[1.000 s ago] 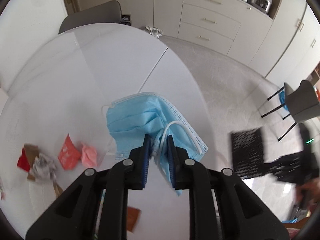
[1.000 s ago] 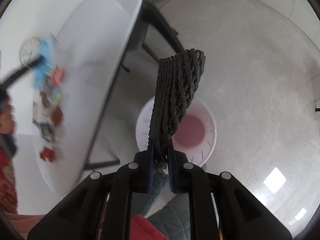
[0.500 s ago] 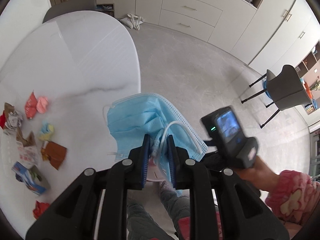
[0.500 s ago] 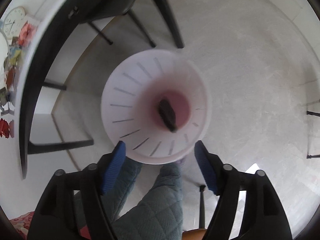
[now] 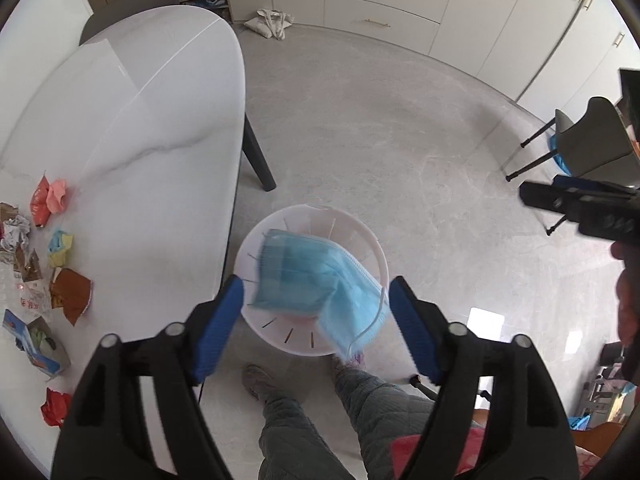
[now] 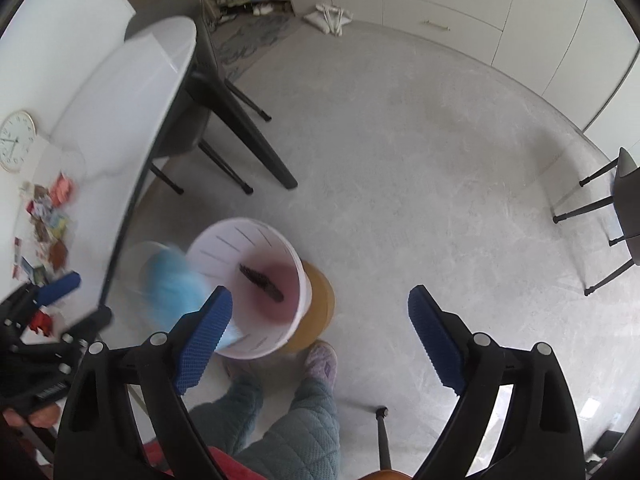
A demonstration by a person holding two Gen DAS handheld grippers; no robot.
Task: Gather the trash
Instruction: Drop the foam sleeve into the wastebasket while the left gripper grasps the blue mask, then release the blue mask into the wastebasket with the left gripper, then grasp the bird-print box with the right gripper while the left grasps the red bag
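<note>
Left wrist view: the blue-padded fingers (image 5: 218,316) of the left gripper (image 5: 316,320) stand wide and are opening, pointing steeply down. Between them, touching neither pad, a light blue face mask (image 5: 316,280) is blurred in mid-fall over the mouth of a white waste bin (image 5: 380,256) on the grey floor. The bin stands just beside the edge of a white oval bench (image 5: 140,160). More trash (image 5: 52,248) lies on the bench's near left part: crumpled red, pink, yellow and brown wrappers and a small blue carton. At the far right, the right gripper (image 5: 580,204) enters, dark, held in a hand. The person's quilted trousers and slippers show below the bin.

Right wrist view: the right gripper's fingers (image 6: 204,332) are also spread wide and opening, with nothing between them. Below and to their left is the same bin, its floor pinkish, with a dark mesh scrap (image 6: 262,282) lying inside. The mask shows as a blue blur at the bin's left rim, and the left gripper sits at the lower left edge. A wall clock (image 6: 16,146) and the bench's litter show at far left.

Step in hand, as a judgement: dropping collected pieces into the bin; the mesh scrap is in, and the mask looks about to land there, though it hangs near the rim. Next move would call for both grippers to swing over the bench, fingers wide, and each close on a wrapper from the cluster.
</note>
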